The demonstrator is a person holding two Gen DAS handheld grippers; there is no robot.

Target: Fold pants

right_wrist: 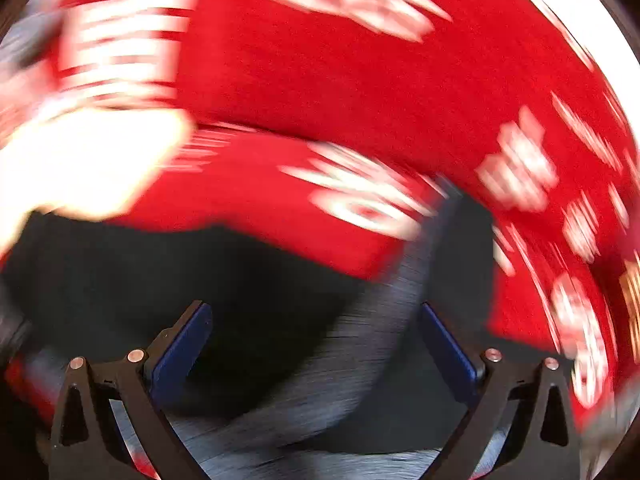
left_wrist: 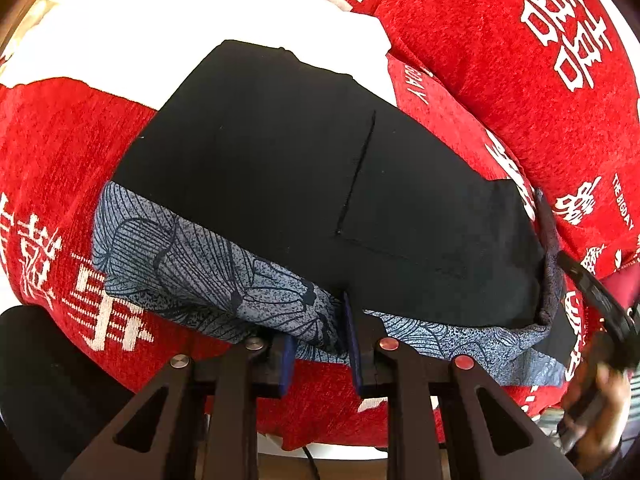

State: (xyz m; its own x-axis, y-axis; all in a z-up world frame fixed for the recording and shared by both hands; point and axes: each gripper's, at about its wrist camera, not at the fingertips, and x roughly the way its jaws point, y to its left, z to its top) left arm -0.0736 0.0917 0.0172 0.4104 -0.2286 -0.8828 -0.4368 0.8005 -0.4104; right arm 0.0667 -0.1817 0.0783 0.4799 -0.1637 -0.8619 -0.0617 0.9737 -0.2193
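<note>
The black pants (left_wrist: 320, 168) lie folded on a red cover, with a blue-grey floral patterned lining (left_wrist: 200, 268) showing along the near edge. My left gripper (left_wrist: 320, 344) is at that near edge, its blue pads narrowly apart with the patterned cloth bunched between them. My right gripper (right_wrist: 316, 344) is open wide above the pants (right_wrist: 180, 280), over a grey patterned strip (right_wrist: 360, 344); that view is blurred by motion. The right gripper also shows at the right edge of the left wrist view (left_wrist: 600, 300).
A red cover with white characters (left_wrist: 60, 168) spreads under the pants. A red cushion (left_wrist: 500, 60) with the same print lies at the back right. A white patch (left_wrist: 160, 40) lies behind the pants. A dark object (left_wrist: 36, 360) sits at the lower left.
</note>
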